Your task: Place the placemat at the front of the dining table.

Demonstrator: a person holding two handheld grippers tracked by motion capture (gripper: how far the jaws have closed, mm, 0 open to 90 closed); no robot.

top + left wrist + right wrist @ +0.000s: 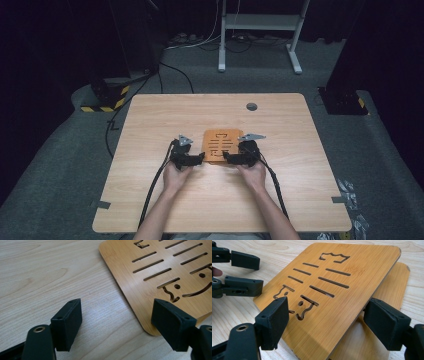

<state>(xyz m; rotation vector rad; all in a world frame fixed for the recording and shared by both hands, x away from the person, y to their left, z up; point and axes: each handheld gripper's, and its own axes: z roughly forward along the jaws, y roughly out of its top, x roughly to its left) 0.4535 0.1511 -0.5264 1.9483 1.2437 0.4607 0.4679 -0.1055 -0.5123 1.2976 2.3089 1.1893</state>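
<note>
Both grippers' fingers gaped apart at the slotted bamboo board [218,145], upper panel tilted up, nothing gripped yet.

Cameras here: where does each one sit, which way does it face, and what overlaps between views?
High view: above the person's side, looking forward and down on the table; forearms, hands, left gripper and right gripper flank the slotted board.
Left gripper view: rides the left gripper, looking along open jaws at the board's corner.
Right gripper view: rides the right gripper, facing the raised board and the left gripper.
Shared: board and table.
</note>
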